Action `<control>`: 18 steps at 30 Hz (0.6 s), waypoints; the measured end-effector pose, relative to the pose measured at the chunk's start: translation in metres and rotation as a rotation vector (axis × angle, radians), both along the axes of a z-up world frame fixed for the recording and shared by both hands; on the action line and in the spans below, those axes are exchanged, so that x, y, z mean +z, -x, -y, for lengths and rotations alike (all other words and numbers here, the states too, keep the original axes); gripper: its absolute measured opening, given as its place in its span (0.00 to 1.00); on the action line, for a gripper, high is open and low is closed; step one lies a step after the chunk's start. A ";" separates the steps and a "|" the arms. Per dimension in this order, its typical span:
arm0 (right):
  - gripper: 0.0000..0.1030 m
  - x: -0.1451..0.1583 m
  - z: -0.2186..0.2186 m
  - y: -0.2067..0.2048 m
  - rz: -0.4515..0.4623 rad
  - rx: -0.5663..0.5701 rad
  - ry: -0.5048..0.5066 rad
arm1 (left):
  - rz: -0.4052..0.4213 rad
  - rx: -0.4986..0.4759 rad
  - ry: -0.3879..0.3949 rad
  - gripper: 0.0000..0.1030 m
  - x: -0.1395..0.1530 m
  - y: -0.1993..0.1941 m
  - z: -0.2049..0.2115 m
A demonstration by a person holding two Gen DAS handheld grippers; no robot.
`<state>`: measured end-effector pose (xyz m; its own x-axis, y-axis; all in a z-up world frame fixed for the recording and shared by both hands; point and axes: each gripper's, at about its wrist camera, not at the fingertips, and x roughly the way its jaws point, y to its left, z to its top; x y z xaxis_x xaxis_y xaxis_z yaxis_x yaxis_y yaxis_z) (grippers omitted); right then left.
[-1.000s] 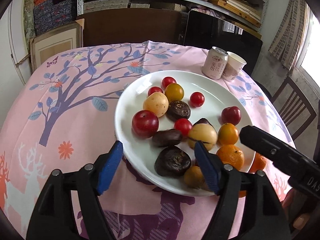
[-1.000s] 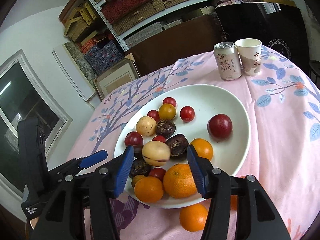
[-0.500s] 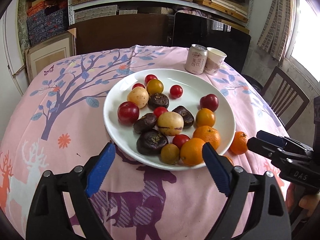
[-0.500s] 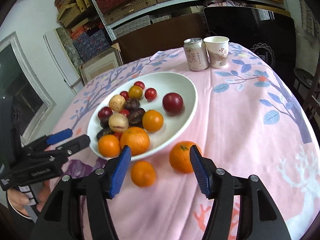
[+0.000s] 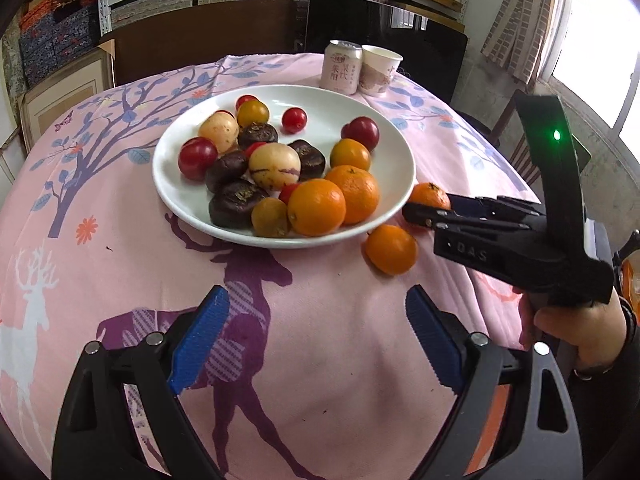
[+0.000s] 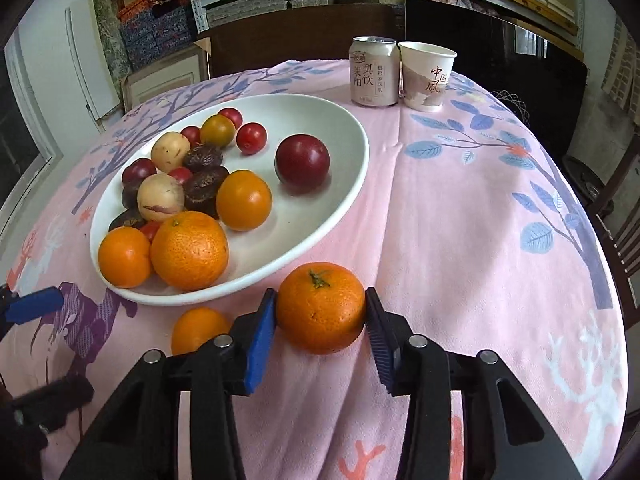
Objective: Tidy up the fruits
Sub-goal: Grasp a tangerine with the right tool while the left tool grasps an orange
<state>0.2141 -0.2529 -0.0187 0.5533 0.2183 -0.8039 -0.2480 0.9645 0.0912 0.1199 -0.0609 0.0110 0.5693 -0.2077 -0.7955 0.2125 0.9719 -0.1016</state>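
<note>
A white plate (image 5: 320, 108) (image 6: 320, 120) holds oranges, red plums, cherry tomatoes, pale round fruits and dark wrinkled fruits. Two oranges lie on the pink cloth beside its near rim. My right gripper (image 6: 320, 296) (image 5: 424, 216) is closing on the larger loose orange (image 6: 320, 312) (image 5: 430, 200), and both blue pads touch its sides. The smaller loose orange (image 6: 198, 328) (image 5: 391, 249) lies just left of that gripper. My left gripper (image 5: 316, 300) stands open over bare cloth in front of the plate, with nothing between its fingers. One of its blue fingers (image 6: 34, 304) shows at the left edge of the right wrist view.
A drink can (image 5: 341, 66) (image 6: 374, 72) and a paper cup (image 5: 380, 70) (image 6: 426, 76) stand behind the plate near the far table edge. Dark chairs ring the round table, and shelves fill the back wall. A hand (image 5: 576, 320) holds the right gripper.
Both grippers pulled back from over the plate toward the near side of the table. The right one sank to the loose orange and narrowed around it. The left jaws widened.
</note>
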 end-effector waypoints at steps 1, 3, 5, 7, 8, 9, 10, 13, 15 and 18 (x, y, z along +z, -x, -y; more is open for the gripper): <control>0.43 0.002 0.000 0.002 0.009 -0.007 0.007 | -0.003 -0.007 -0.005 0.85 -0.002 0.001 0.003; 0.43 0.005 0.004 0.008 0.013 -0.001 -0.032 | -0.010 -0.021 -0.015 0.85 -0.006 0.000 0.011; 0.43 0.011 0.013 0.014 0.016 -0.012 -0.089 | -0.019 -0.027 -0.019 0.85 -0.010 -0.003 0.018; 0.43 0.016 0.024 0.019 0.025 -0.021 -0.137 | -0.029 -0.036 -0.012 0.85 -0.013 -0.007 0.026; 0.43 0.017 0.029 0.020 0.026 -0.027 -0.162 | -0.036 -0.039 -0.010 0.85 -0.015 -0.009 0.030; 0.43 0.018 0.035 0.021 0.025 -0.034 -0.184 | -0.044 -0.040 -0.012 0.85 -0.017 -0.011 0.034; 0.43 0.019 0.040 0.021 0.022 -0.042 -0.202 | -0.050 -0.037 -0.016 0.85 -0.019 -0.013 0.038; 0.43 0.021 0.055 0.021 0.016 -0.068 -0.250 | -0.059 -0.021 -0.012 0.82 -0.023 -0.020 0.046; 0.43 0.022 0.060 0.020 0.019 -0.074 -0.268 | -0.084 -0.005 0.012 0.79 -0.026 -0.026 0.050; 0.43 0.023 0.060 0.021 0.023 -0.063 -0.271 | -0.122 0.029 0.037 0.71 -0.034 -0.038 0.055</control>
